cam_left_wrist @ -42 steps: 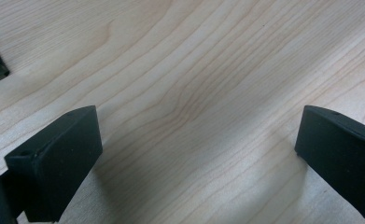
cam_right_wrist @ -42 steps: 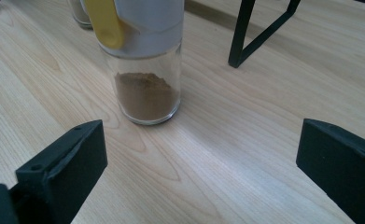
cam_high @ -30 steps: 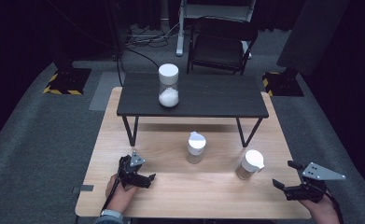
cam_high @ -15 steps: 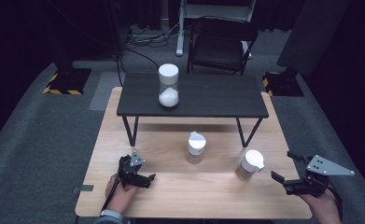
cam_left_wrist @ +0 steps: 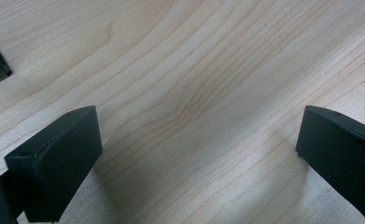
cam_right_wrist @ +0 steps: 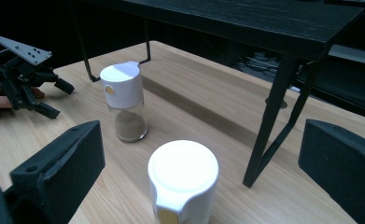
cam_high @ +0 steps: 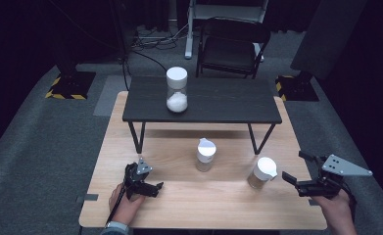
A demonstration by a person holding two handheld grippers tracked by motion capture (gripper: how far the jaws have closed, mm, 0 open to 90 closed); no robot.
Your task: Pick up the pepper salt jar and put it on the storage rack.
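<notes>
while both hands sit at the near edge of the pale wooden tabletop [cam_high: 179, 196], the right tongs [cam_high: 297, 169] hang just off its right-hand corner, jaws spread wide and holding nothing, pointing left at the nearest jar. the grey three-cornered plate [cam_high: 347, 166] rides on top of them. the left tongs [cam_high: 152, 188] rest low over the wood near the front left, jaws likewise wide apart and empty; in the left gripper view bare wood grain lies between the two black jaws, close beneath them.

just beside the right tongs stands the short glass jar with a white flip-top lid and a yellowish filling [cam_high: 262, 174], upright on the tabletop near its right side. in the right gripper view that jar [cam_right_wrist: 182, 182] stands between the open jaws but ahead of them, not touched by either.

a little farther in, near the middle of the tabletop, stands the second small glass jar with a white lid and brown powder in its base [cam_high: 205, 154], upright and apart from the first.

beyond both, a low black shelf on thin black metal legs [cam_high: 218, 100] spans the far half of the tabletop. on its left part stands a taller clear jar with a white cap and white powder in the bottom [cam_high: 177, 89].

farthest off, on the grey carpet, is a black chair [cam_high: 233, 46].
</notes>
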